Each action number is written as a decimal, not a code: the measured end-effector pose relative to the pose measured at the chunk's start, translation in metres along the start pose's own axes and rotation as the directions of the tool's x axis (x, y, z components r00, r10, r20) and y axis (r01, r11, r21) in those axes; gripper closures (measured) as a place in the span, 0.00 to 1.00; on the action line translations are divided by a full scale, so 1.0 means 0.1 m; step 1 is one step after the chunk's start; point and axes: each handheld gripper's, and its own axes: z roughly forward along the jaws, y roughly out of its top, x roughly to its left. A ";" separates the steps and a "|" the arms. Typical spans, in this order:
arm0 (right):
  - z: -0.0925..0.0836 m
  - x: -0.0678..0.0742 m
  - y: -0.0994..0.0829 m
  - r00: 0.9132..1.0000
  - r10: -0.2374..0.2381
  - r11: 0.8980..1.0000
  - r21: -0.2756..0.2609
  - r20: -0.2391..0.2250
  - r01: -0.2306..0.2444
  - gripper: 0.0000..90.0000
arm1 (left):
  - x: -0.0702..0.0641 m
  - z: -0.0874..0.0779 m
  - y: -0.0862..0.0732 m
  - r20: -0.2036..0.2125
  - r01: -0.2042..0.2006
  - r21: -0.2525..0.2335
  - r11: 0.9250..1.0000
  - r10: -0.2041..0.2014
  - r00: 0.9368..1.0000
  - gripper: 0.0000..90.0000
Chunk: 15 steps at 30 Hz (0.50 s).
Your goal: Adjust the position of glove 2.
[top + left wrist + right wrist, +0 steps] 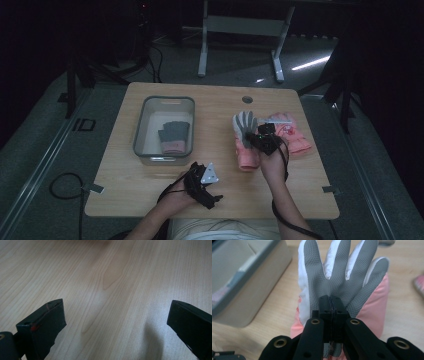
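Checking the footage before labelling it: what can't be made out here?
- Grey glove: cuff hidden behind the right tongs, right gripper view.
- Pink glove: pattern too small, high view.
- Glove in bin: lower edge cut by the bin wall, high view.

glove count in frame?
3, maybe more underneath. One grey knit glove with a pink cuff lies in the grey plastic bin. One grey-palmed pink glove is pinched in the right gripper. One pink ski glove lies on the table right of it.
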 end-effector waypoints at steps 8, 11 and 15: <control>0.39 0.09 -0.18 1.000 0.025 0.996 0.085 -0.018 -0.024 0.99 | -0.01 0.01 -0.01 0.012 -0.007 0.013 1.000 0.007 1.000 0.02; 0.55 0.12 -0.21 0.999 0.030 0.993 0.112 -0.020 -0.028 0.98 | -0.01 0.02 -0.01 0.019 -0.012 0.017 1.000 0.011 1.000 0.02; 0.67 0.13 -0.21 0.999 0.040 0.991 0.128 -0.011 -0.038 0.98 | -0.01 0.01 0.00 0.024 -0.013 0.012 1.000 0.013 1.000 0.02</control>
